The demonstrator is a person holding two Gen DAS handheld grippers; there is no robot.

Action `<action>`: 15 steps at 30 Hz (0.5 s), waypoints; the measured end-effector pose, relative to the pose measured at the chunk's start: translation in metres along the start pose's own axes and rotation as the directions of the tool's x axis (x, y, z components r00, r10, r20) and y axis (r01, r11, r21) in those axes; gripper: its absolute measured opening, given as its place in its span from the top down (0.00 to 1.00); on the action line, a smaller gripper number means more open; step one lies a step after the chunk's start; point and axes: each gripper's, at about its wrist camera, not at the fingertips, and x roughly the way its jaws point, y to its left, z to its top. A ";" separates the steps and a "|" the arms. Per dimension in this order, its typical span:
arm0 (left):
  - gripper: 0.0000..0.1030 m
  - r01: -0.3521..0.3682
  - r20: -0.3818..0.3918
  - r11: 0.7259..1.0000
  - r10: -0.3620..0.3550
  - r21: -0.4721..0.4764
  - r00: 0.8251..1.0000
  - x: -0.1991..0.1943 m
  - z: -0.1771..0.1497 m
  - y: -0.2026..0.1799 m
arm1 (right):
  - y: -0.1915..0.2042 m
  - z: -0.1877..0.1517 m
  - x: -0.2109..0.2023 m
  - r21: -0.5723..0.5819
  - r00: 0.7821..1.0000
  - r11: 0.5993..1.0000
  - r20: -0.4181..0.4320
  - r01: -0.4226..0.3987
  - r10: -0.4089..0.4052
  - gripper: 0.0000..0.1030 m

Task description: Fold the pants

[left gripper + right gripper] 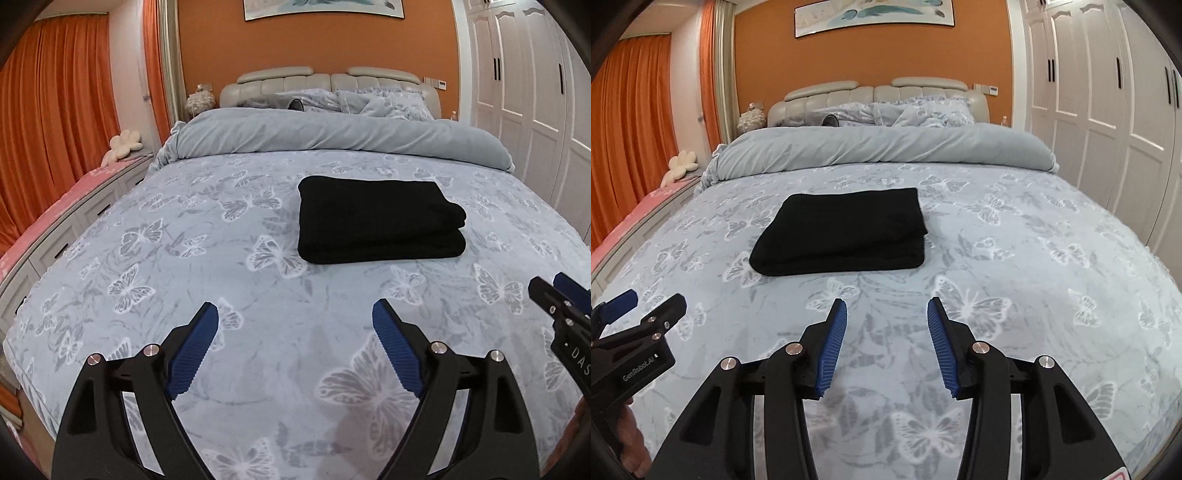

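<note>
The black pants (376,218) lie folded into a neat thick rectangle on the butterfly-print bed cover (207,280); they also show in the right wrist view (846,230). My left gripper (295,314) is open and empty, held above the cover well short of the pants. My right gripper (886,310) is open and empty, also short of the pants. The right gripper shows at the right edge of the left wrist view (557,291), and the left gripper at the left edge of the right wrist view (642,301).
A rolled grey-blue duvet (332,136) and pillows (369,101) lie at the head of the bed by the padded headboard (280,79). White wardrobe doors (517,92) stand to the right. Orange curtains (55,103) and a pink-topped bench (66,199) are to the left.
</note>
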 end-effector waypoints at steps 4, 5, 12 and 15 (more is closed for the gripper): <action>0.19 -0.011 0.003 1.000 0.011 0.012 1.000 0.002 -0.002 0.000 | -0.002 0.001 0.002 0.006 1.000 1.000 -0.001 -0.001 0.001 0.57; 0.19 -0.008 0.006 1.000 0.008 0.013 1.000 0.002 -0.001 0.000 | -0.001 0.000 0.001 0.006 1.000 1.000 0.002 0.000 0.000 0.57; 0.15 -0.006 0.020 1.000 0.005 0.007 1.000 0.000 -0.001 0.003 | -0.001 0.002 0.007 -0.006 1.000 1.000 -0.002 -0.008 0.008 0.57; 0.15 -0.007 0.023 1.000 0.007 0.016 1.000 -0.001 -0.001 0.001 | 0.002 0.001 0.008 -0.014 1.000 1.000 -0.006 -0.012 0.012 0.57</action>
